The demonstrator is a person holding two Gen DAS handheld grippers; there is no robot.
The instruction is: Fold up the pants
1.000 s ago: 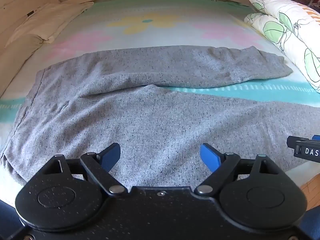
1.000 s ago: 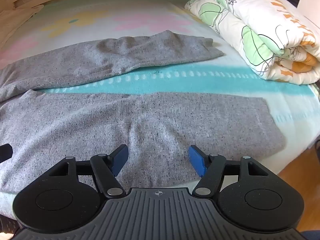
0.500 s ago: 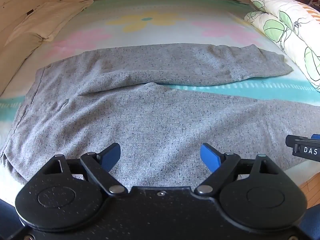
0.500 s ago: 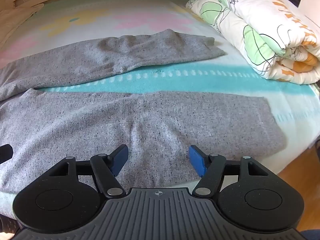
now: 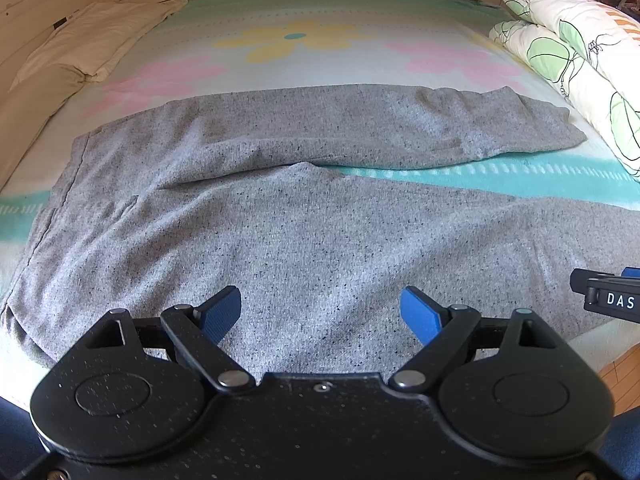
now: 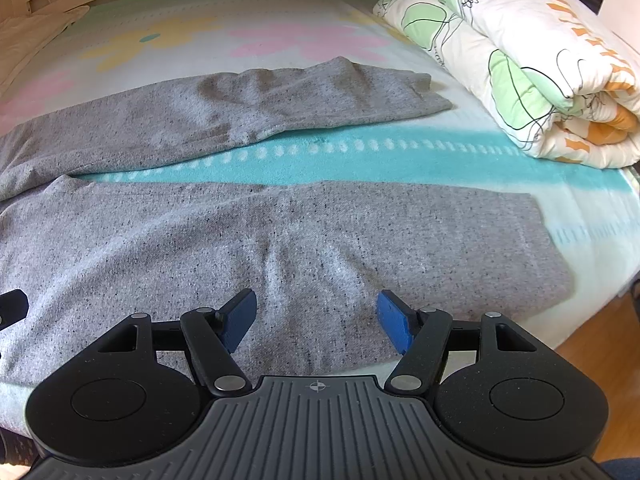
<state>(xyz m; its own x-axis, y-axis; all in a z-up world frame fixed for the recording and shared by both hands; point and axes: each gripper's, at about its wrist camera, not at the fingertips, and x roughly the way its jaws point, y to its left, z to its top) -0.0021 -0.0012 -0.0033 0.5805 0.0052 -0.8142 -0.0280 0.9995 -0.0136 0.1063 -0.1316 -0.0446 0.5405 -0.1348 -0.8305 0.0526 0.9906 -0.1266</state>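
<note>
Left wrist view: grey pants [image 5: 304, 240] spread flat across the bed [image 5: 320, 60], both grippers parked over the near leg.

Biggest thing is the bed with its flower-print sheet, and the pants lie sideways on it, waistband off to the left, legs splayed apart with a teal stripe showing between them. A rolled floral duvet [image 6: 520, 60] sits at the right near the far leg's cuff, and a cream pillow [image 5: 92, 36] is at the far left. The left gripper [image 5: 320, 312] has its jaws wide open just above the near leg's thigh, gripping nothing. Same deal for the right gripper [image 6: 316, 316], jaws spread open over the near leg further toward the cuff.
</note>
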